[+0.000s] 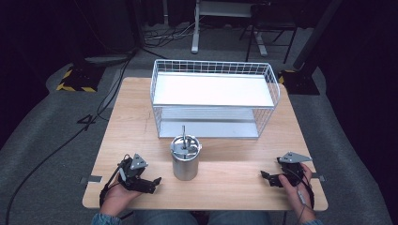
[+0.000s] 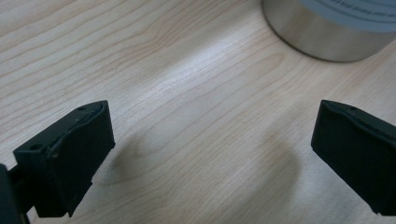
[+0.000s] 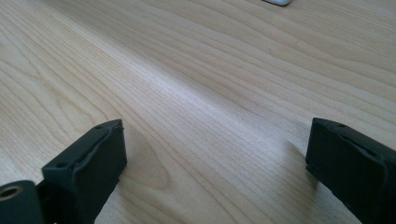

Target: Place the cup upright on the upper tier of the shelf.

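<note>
The left gripper (image 1: pixel 149 182) rested low on the wooden table (image 1: pixel 234 173), near its front edge; its jaws stood wide apart and held nothing. Just to its right stood a metal canister (image 1: pixel 185 158), upright, with a thin rod rising from its lid. Behind the canister was a white wire basket (image 1: pixel 214 97) with two shelves. At the right, the right gripper (image 1: pixel 268 177) also lay low, its jaws spread wide and empty.
</note>
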